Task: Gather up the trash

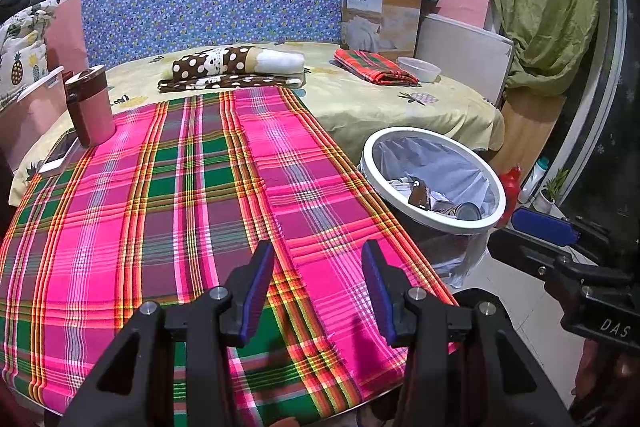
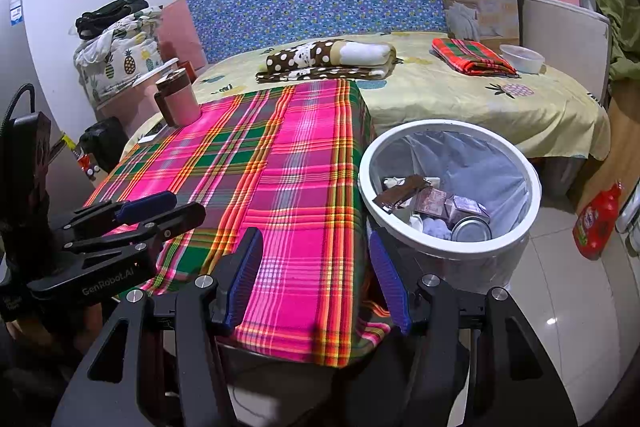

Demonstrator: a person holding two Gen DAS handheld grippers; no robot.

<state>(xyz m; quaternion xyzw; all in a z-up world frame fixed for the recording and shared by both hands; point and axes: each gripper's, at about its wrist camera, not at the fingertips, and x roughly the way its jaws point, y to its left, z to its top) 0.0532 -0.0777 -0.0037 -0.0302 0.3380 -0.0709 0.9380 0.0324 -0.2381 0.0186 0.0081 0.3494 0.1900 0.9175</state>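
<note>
A white-rimmed trash bin (image 1: 370, 171) (image 2: 440, 246) with a clear liner stands on the floor right of the table. Inside lie a brown wrapper (image 2: 400, 193), a small carton (image 2: 466, 207), a metal can (image 2: 472, 229) and crumpled tissue. My left gripper (image 1: 318, 283) hovers open over the pink plaid tablecloth (image 1: 180, 187) with nothing between its fingers. My right gripper (image 2: 316, 267) stands open over the table's right front corner, beside the bin, also empty. The left gripper (image 2: 176, 207) shows from the side in the right wrist view.
A pink lidded cup (image 1: 88, 107) (image 2: 180, 101) and a phone (image 1: 60, 155) sit at the table's far left. Behind is a bed (image 1: 380, 103) with folded blankets, a plastic bowl (image 1: 419, 68) and a quilt box. A red bag (image 2: 598, 219) lies on the tiled floor.
</note>
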